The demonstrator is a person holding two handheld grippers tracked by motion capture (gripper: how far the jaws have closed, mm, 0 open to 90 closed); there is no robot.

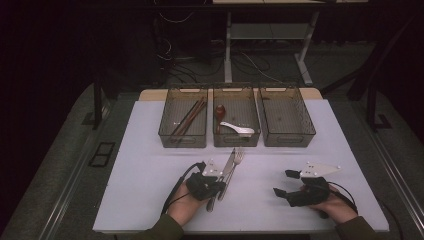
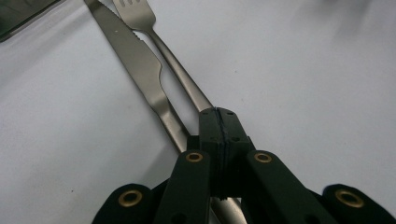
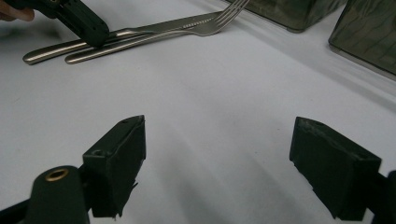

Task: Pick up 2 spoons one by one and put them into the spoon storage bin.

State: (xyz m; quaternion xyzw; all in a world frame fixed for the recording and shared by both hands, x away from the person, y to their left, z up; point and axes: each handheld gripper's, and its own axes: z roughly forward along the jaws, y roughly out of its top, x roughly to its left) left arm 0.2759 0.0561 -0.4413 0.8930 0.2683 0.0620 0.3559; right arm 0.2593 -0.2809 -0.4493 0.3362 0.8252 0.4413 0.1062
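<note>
The left tool [image 2: 219, 115] has its jaws pressed flat together with no gap. Its tip sits on the handle of the fork [image 2: 180, 74], low on the shaft and toward the person's end. Whether it pins the handle or merely touches it I cannot tell. The knife [image 2: 135, 60] lies just beside the fork on its left, apparently touching it. Both run parallel, handles toward the person, with blade and tines pointing away at the bins and leaning slightly right in the high view. To get a hold, the jaws would probably have to part and straddle the fork across its narrow width. The knife leaves little room on that side, while the fork's other side faces bare table [image 2: 308, 93]. The right tool [image 3: 215, 154] hovers well to the right with its jaws wide apart and nothing between them, farther from the cutlery than the left. Beyond the tines, near the table's far edge, stand three bins. The left bin [image 1: 165, 120] holds chopsticks, the middle bin [image 1: 254, 120] spoons, and the right bin [image 1: 305, 120] looks empty.
</note>
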